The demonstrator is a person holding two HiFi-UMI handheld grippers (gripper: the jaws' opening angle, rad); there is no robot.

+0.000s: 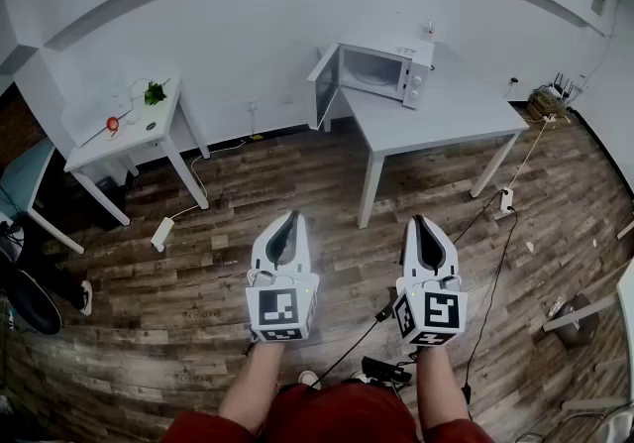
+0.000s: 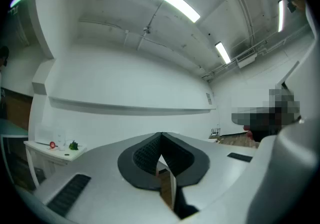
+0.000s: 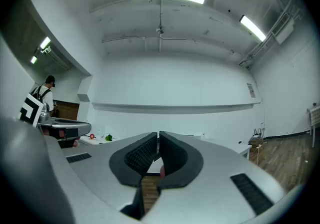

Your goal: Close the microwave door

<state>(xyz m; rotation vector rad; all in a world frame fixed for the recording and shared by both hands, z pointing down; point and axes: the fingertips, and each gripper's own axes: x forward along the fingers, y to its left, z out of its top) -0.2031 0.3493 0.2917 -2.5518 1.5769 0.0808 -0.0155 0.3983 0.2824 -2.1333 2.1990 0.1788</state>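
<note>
While left claw (image 1: 291, 217) and right claw (image 1: 417, 222) stand closed, the microwave (image 1: 381, 72) tops a table (image 1: 441, 116).

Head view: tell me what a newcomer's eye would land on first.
The white microwave stands on the table by the far wall, its door swung wide open to the left. In the foreground the left gripper and right gripper are held side by side over the wood floor, both with jaws shut and empty, well short of the microwave.
</note>
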